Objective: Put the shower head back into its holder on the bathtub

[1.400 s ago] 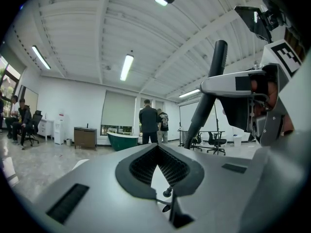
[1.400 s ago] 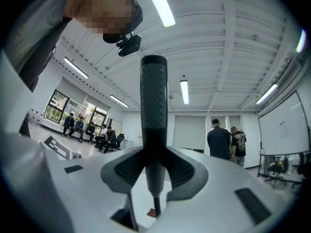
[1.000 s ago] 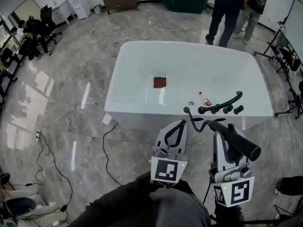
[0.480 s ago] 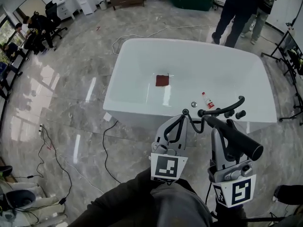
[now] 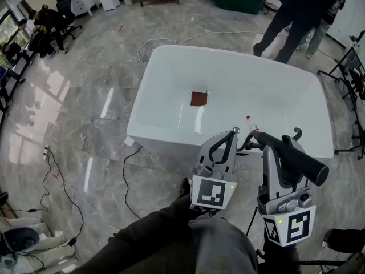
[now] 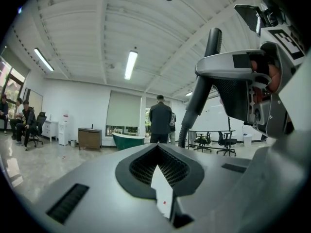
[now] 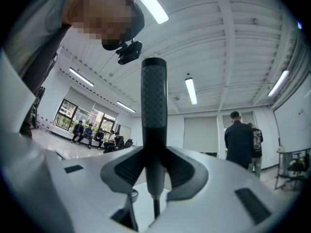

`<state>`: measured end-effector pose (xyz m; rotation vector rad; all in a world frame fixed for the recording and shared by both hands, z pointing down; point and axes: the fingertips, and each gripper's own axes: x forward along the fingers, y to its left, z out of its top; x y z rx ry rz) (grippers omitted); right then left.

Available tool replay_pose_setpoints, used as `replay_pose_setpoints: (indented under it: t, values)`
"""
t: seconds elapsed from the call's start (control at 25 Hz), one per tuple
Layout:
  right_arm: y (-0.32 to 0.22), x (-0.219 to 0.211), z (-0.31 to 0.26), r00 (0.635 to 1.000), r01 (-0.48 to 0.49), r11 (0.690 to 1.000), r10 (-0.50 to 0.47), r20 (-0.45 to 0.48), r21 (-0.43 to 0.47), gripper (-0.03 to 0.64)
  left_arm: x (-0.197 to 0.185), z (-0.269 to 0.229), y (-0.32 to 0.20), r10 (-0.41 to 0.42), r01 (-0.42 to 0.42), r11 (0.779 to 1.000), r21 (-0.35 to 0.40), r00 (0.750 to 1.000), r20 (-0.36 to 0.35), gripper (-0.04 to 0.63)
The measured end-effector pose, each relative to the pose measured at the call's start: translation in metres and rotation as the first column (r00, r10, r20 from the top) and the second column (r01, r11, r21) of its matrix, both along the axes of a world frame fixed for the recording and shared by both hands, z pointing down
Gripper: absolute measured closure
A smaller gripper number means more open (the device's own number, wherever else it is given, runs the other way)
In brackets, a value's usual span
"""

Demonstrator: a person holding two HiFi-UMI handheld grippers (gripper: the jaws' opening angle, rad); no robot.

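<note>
The white bathtub [image 5: 165, 90] fills the middle of the head view. My right gripper [image 5: 279, 147] is shut on the black shower head [image 5: 299, 163], held over the tub's near rim; its hose [image 5: 246, 144] curls off to the left. In the right gripper view the ribbed shower head [image 7: 154, 106] stands upright between the jaws of the right gripper [image 7: 154, 174]. A black tap fitting [image 5: 295, 134] on the rim shows only partly behind it. My left gripper [image 5: 232, 133] is shut and holds nothing. The left gripper [image 6: 158, 169] view also shows the shower head [image 6: 204, 76].
A red cloth [image 5: 198, 99] lies on the tub floor and a small bottle [image 5: 250, 122] sits near the rim. Two people [image 5: 296, 10] stand beyond the tub; others sit at far left [image 5: 40, 21]. Cables [image 5: 57, 176] trail over the marble floor.
The view has closed in on the tub. Both grippers now sit over the near rim, and the right gripper with the shower head hides most of the black tap fitting.
</note>
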<state>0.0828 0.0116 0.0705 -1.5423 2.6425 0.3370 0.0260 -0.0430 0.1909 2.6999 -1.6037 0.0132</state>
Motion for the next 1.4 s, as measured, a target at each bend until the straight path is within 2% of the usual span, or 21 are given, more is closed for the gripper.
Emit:
replay_pose_setpoints:
  t: [0.32,0.52,0.88,1.4]
  values:
    - [-0.028,-0.011,0.02,1.0,-0.024,0.998,0.023,-0.012,-0.055,0.476,-0.013,0.003,-0.026,0.019,-0.019,1.0,-0.004,1.0,-0.01,0.592]
    - [-0.033,0.001,0.042,0.999,-0.048,0.992,0.048,-0.004,-0.119,0.476,-0.009,0.011,-0.03,0.034,-0.034,0.999,-0.033,0.999,0.007,0.592]
    - [-0.037,0.013,0.073,0.997,-0.072,0.981,0.074,0.003,-0.181,0.476,-0.003,0.018,-0.03,0.045,-0.043,0.998,-0.054,0.999,0.023,0.592]
    - [-0.048,0.023,0.106,0.996,-0.085,0.968,0.088,0.006,-0.234,0.476,0.004,0.027,-0.04,0.054,-0.053,0.997,-0.054,0.998,0.022,0.592]
